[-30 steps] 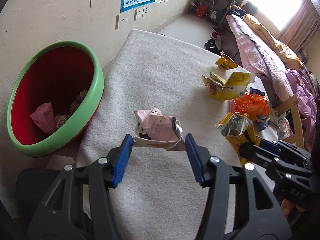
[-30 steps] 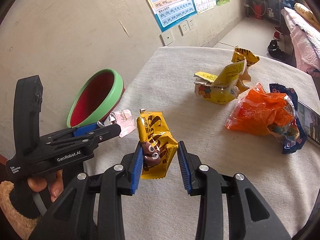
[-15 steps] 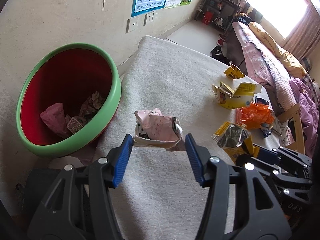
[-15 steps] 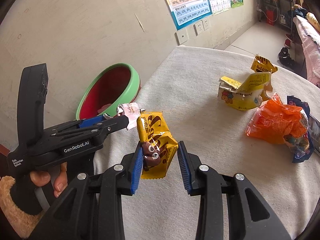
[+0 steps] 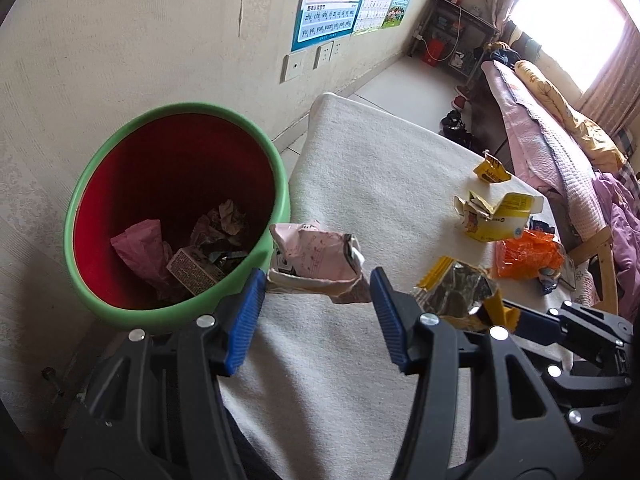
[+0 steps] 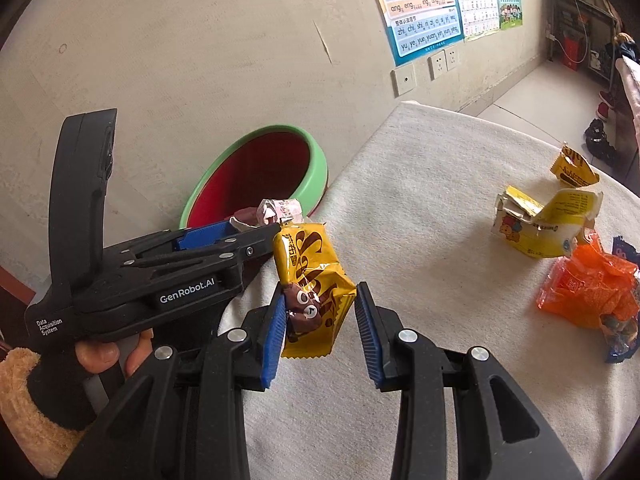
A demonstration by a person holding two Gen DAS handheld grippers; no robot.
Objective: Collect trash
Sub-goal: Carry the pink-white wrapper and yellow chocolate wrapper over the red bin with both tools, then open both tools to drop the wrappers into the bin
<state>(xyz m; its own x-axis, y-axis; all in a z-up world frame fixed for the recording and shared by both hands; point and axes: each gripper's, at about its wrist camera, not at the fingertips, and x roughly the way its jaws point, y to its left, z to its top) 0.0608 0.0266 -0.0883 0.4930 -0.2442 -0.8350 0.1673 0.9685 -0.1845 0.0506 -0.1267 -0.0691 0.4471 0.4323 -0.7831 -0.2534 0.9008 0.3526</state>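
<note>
You have a piece of trash in each hand: the left gripper [image 5: 318, 300] has its jaws clamped on a crumpled pink wrapper [image 5: 316, 260], and the right gripper [image 6: 320, 316] has its jaws closed on a yellow snack packet [image 6: 310, 284]. The pink wrapper hangs just beside the green rim of the bin [image 5: 276, 184], not yet over its red inside, so carry it past the rim and above the paper already lying at the bottom before you let go. The right gripper sits close behind the left, the packet almost touching it; let the left one drop and clear first, then bring the packet over the opening. Three more pieces wait on the tabletop [image 5: 380, 184]: a torn yellow carton [image 5: 496, 216], a small yellow scrap [image 5: 492, 170] and an orange bag [image 5: 528, 254].
</note>
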